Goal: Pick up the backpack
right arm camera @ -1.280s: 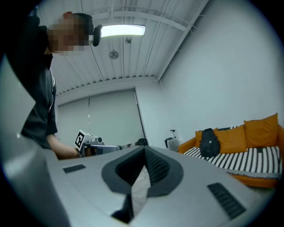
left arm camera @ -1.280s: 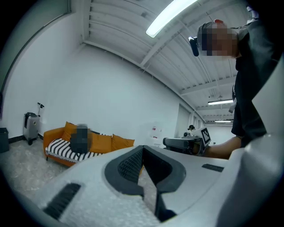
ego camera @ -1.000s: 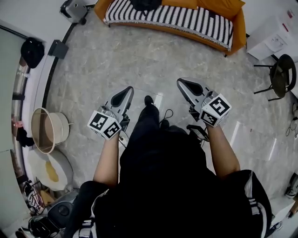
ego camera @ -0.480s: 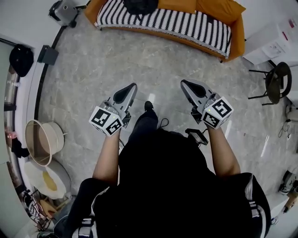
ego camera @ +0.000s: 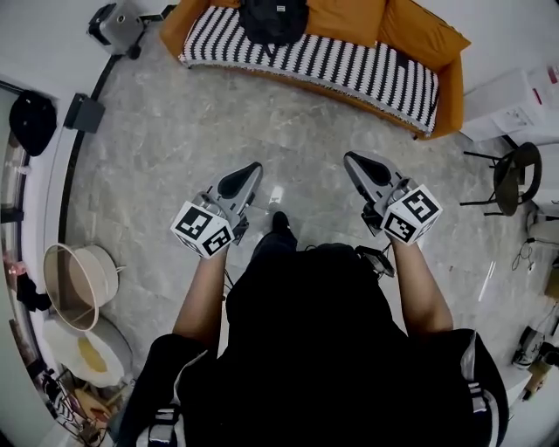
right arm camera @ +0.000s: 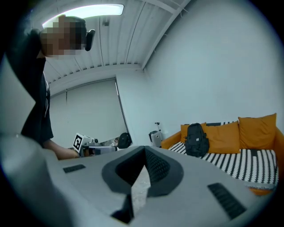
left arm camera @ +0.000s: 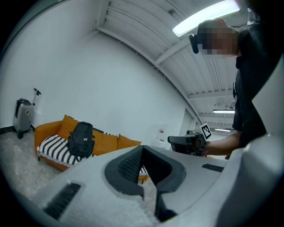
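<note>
A black backpack (ego camera: 273, 19) stands upright on the orange sofa (ego camera: 447, 48), leaning on its back cushions over the black-and-white striped seat cover. It also shows as the backpack (left arm camera: 81, 139) in the left gripper view and the backpack (right arm camera: 196, 139) in the right gripper view, still far off. My left gripper (ego camera: 251, 173) and right gripper (ego camera: 351, 162) are held side by side at waist height over the grey floor, both pointing toward the sofa. Both are shut with nothing between their jaws.
A small grey suitcase (ego camera: 116, 24) stands left of the sofa. A round tub (ego camera: 80, 272) and other clutter line the left wall. A black chair (ego camera: 514, 175) and white boxes (ego camera: 515, 100) sit at the right. Bare marble floor (ego camera: 218, 113) lies between me and the sofa.
I have walked toward the sofa: it and the backpack have come further into the head view, and the tub has slid back. Both grippers stay shut in the same pose.
</note>
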Demonstrator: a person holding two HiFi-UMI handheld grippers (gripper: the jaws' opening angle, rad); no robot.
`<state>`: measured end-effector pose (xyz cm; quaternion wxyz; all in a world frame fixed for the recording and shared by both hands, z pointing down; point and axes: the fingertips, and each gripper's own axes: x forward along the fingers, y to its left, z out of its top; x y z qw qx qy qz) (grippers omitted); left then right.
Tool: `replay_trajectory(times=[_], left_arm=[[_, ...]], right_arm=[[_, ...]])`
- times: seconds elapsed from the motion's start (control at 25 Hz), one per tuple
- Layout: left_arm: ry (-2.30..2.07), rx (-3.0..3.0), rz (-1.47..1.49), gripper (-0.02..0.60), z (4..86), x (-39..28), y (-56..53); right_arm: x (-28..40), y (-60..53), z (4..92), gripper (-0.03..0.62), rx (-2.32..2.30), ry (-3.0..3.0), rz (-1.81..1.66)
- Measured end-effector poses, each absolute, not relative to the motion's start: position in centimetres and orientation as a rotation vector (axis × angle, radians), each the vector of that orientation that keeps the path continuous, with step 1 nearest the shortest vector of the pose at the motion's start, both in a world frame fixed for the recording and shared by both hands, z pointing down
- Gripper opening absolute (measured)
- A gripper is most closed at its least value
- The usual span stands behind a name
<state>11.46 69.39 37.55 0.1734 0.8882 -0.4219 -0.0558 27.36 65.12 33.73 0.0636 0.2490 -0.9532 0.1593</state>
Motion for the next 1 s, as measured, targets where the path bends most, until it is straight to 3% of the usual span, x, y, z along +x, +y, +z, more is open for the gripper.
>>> replay_trajectory(times=[1.0], left_arm=[[-1.168,2.522,-0.128,0.021,37.8,9.8,55.5]], right_arm=[[25.4,51.2,33.4,0.025,0.804,-2.93,0.481]])
